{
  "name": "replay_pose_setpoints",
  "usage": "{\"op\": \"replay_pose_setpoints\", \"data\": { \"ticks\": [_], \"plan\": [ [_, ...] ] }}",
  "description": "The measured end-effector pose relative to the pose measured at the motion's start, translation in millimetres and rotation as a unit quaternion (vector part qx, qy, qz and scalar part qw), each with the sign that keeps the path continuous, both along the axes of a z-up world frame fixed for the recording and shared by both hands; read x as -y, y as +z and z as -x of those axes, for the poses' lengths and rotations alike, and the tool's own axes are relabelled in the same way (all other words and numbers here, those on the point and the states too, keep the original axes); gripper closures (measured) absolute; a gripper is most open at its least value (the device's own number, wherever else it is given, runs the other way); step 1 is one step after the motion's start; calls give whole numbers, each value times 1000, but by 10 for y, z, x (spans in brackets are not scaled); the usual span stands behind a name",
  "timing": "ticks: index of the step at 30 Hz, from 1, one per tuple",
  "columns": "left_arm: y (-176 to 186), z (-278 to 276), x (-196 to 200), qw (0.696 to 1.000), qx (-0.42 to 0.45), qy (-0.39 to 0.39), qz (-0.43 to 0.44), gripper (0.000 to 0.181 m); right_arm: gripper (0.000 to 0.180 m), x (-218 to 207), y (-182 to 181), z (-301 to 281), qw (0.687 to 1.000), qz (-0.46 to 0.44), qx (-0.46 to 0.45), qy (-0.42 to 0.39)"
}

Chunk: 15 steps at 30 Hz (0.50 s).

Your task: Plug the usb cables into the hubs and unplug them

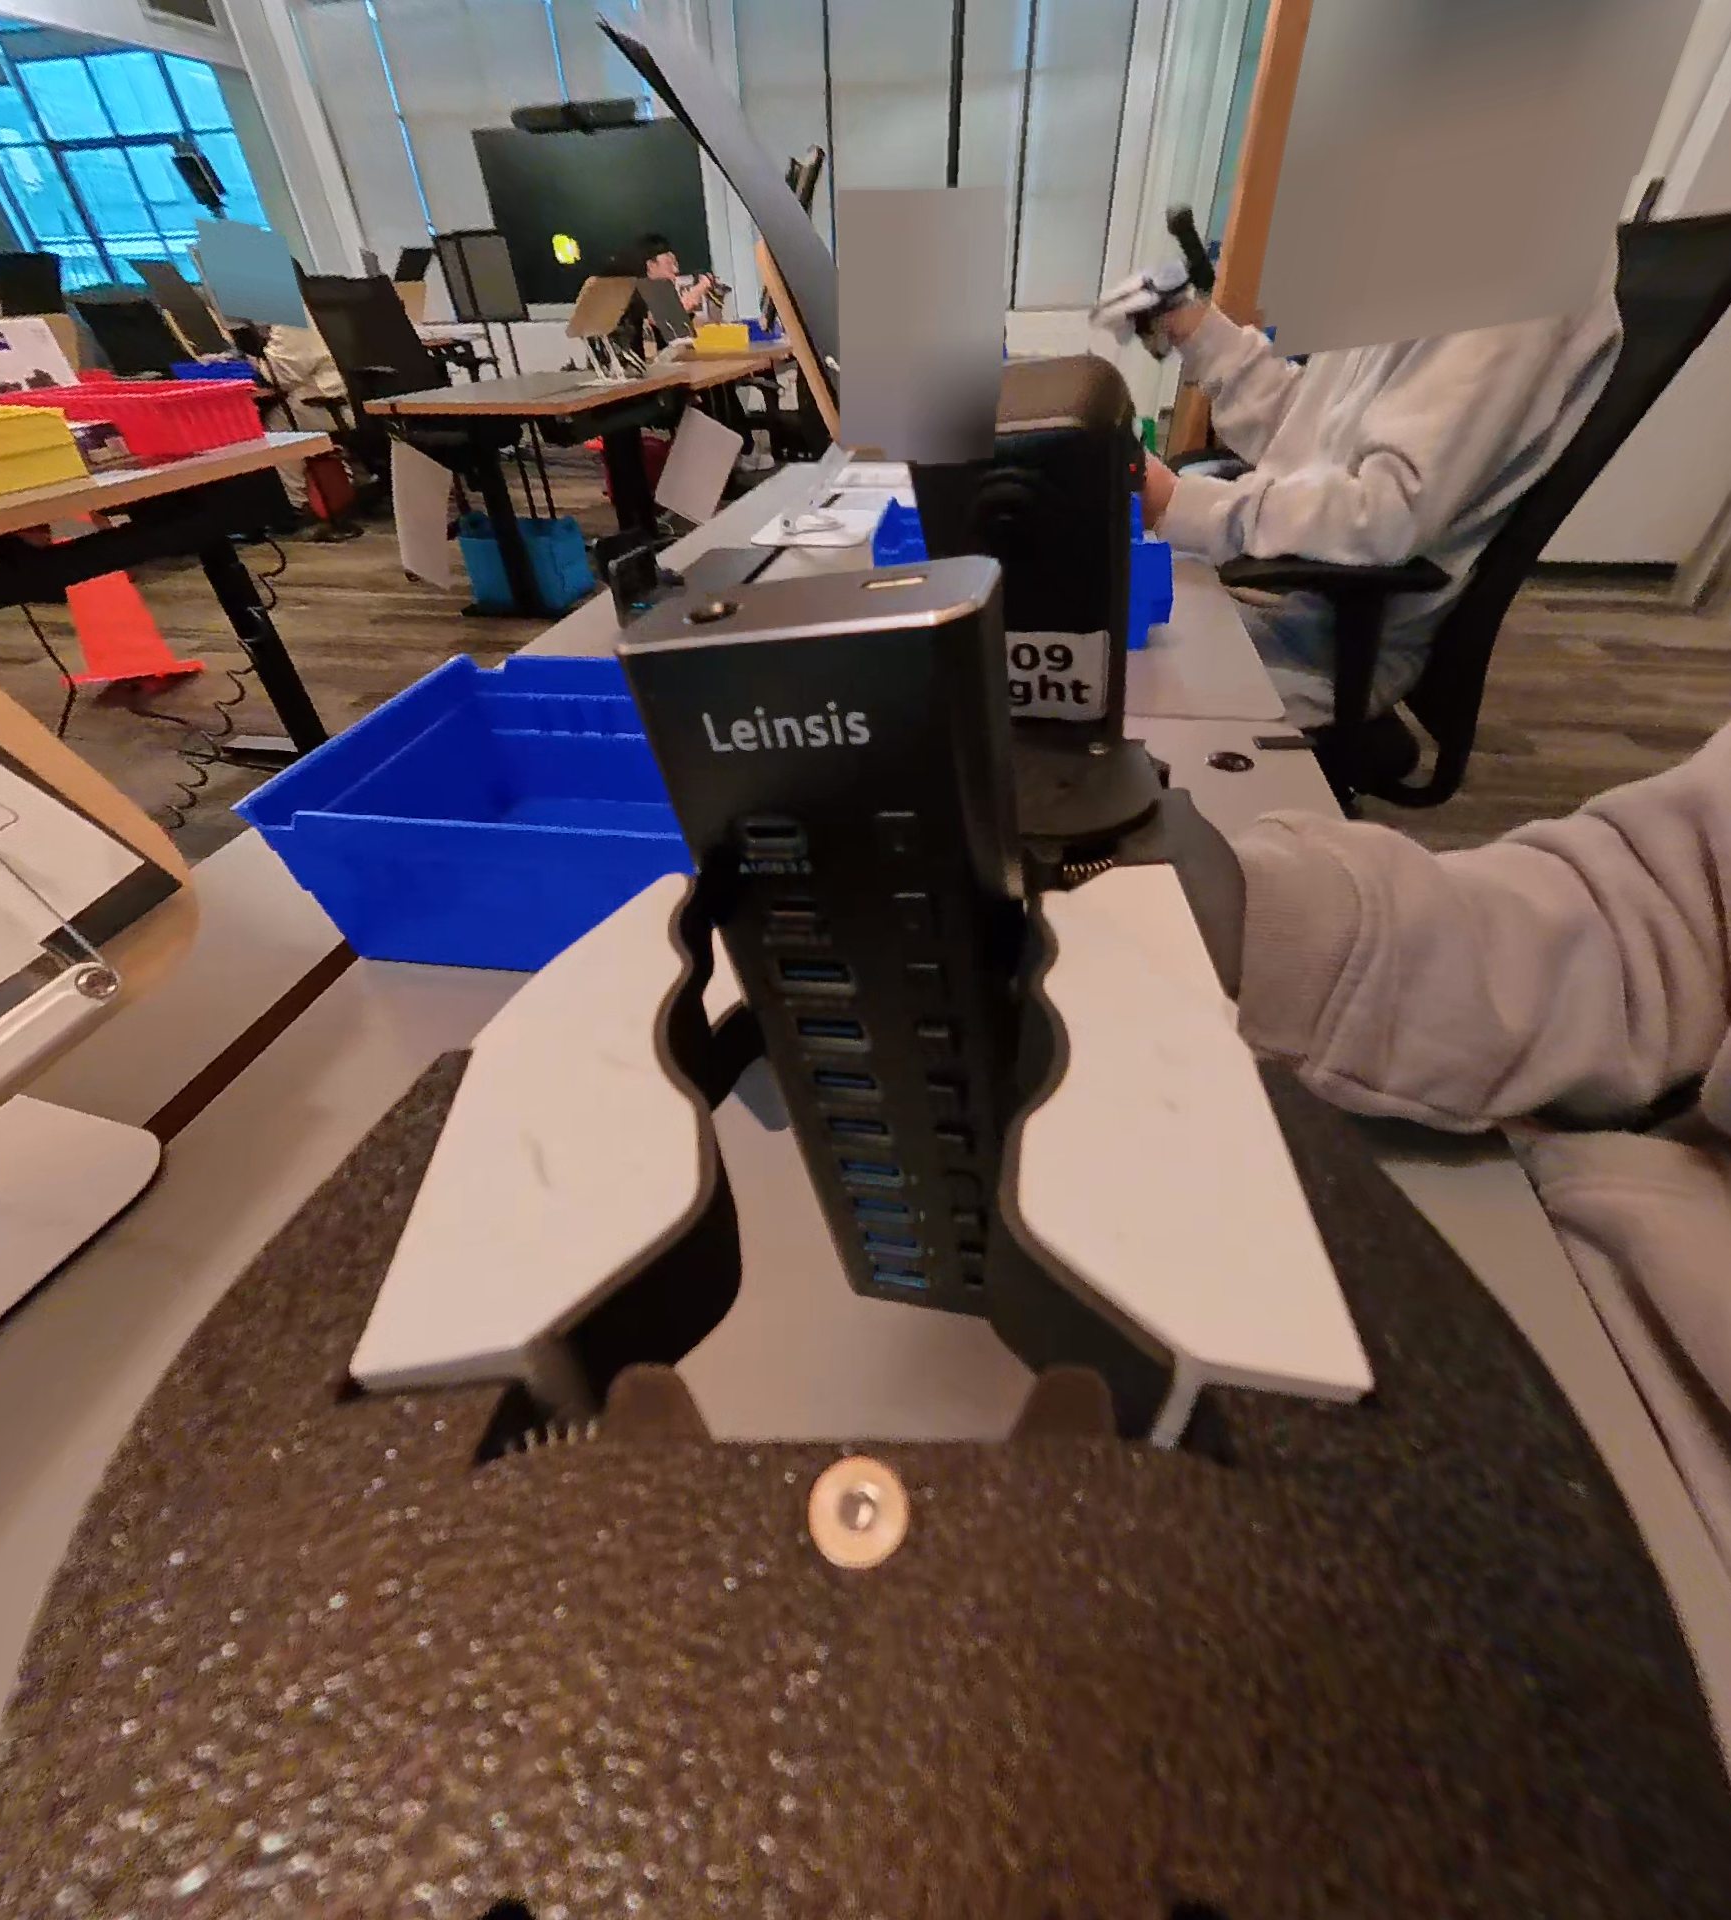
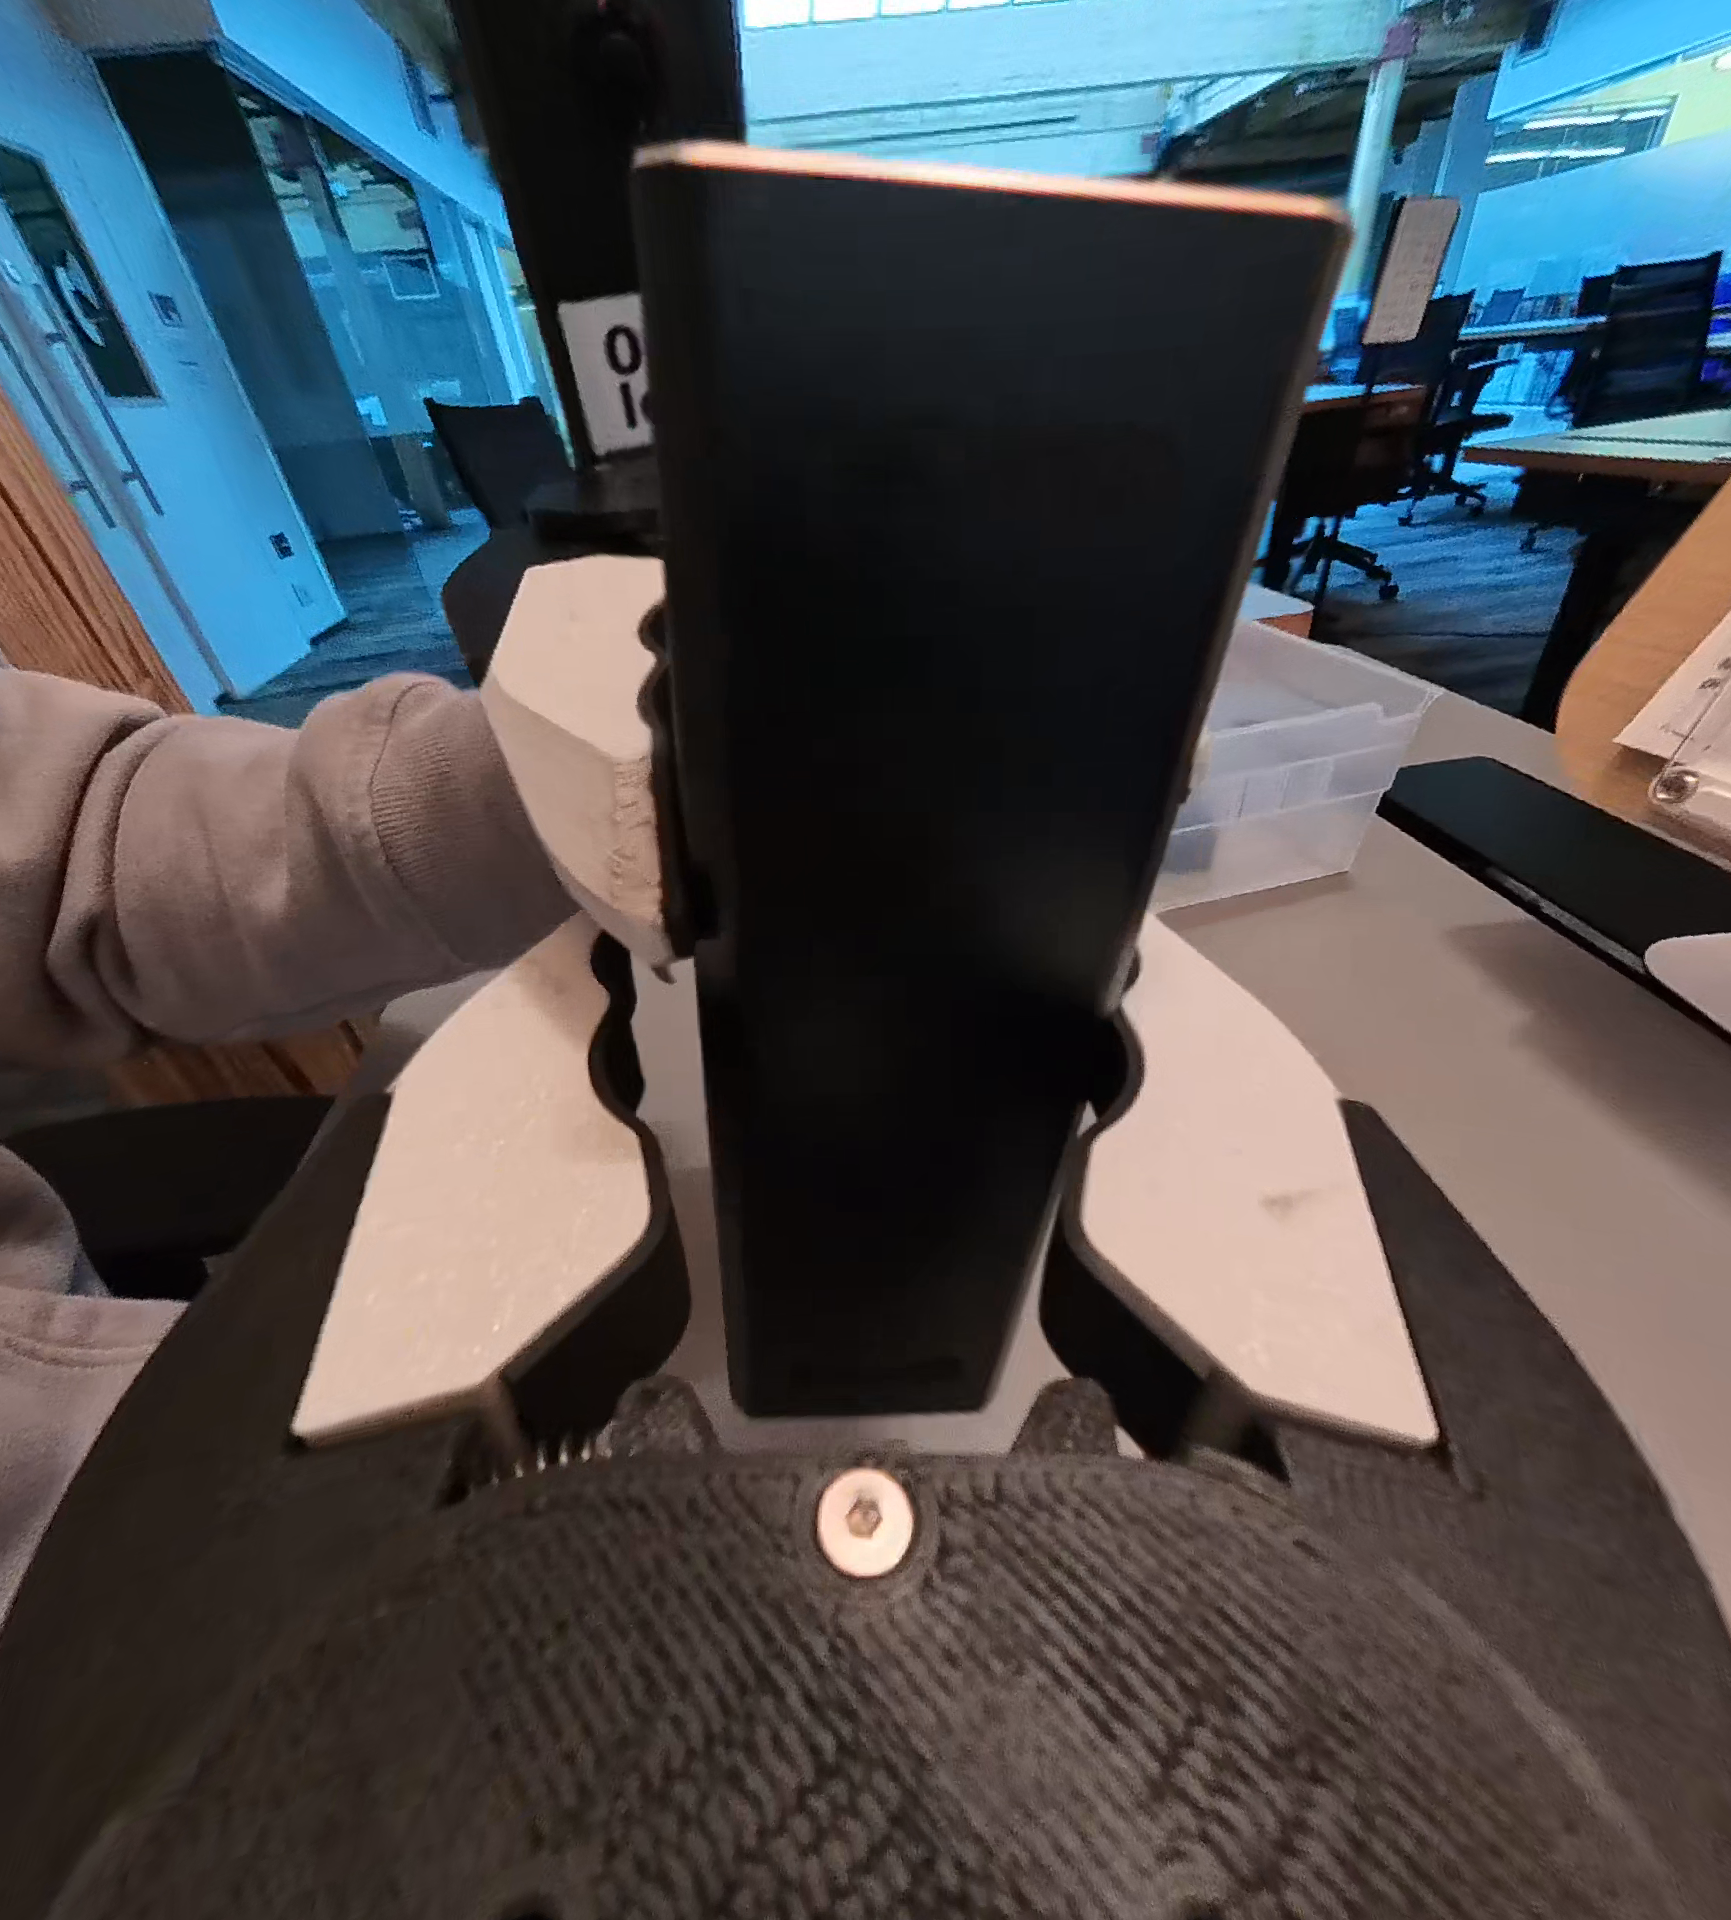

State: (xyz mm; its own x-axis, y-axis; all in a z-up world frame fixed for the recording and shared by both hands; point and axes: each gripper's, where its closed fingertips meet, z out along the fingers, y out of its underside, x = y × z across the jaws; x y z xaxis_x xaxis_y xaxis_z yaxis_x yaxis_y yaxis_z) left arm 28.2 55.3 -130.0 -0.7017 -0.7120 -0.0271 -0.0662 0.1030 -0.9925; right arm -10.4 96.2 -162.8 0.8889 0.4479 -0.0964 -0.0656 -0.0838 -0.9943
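**Two grippers, one hub**

Blue bin [image 1: 487,821] sits off to the left on the grey desk [image 1: 248,1101]. Centre stage, the black USB hub [image 1: 861,935] stands upright, ports facing the left gripper [image 1: 866,935], which is clenched on its sides. From behind, the right gripper [image 2: 876,997] pinches the same hub's blank back [image 2: 944,727]. A grey sleeve [image 1: 1484,956] comes in from the right.

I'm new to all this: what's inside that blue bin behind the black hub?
The blue bin looks empty where its floor and ribbed inner wall show. The hub, clamped in the left gripper, covers the bin's right end, so anything there is hidden.
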Motion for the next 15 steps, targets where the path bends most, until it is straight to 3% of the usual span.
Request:
{"op": "replay_pose_setpoints", "data": {
  "ticks": [5,15],
  "plan": [
    [-72,60,59,998,-7,-53,-17,123,110,66,-95,64,999,4,-3,45],
    [-276,176,26,990,-31,-81,-110,124,112,121,-360,32,994,49,90,32]
  ]
}}
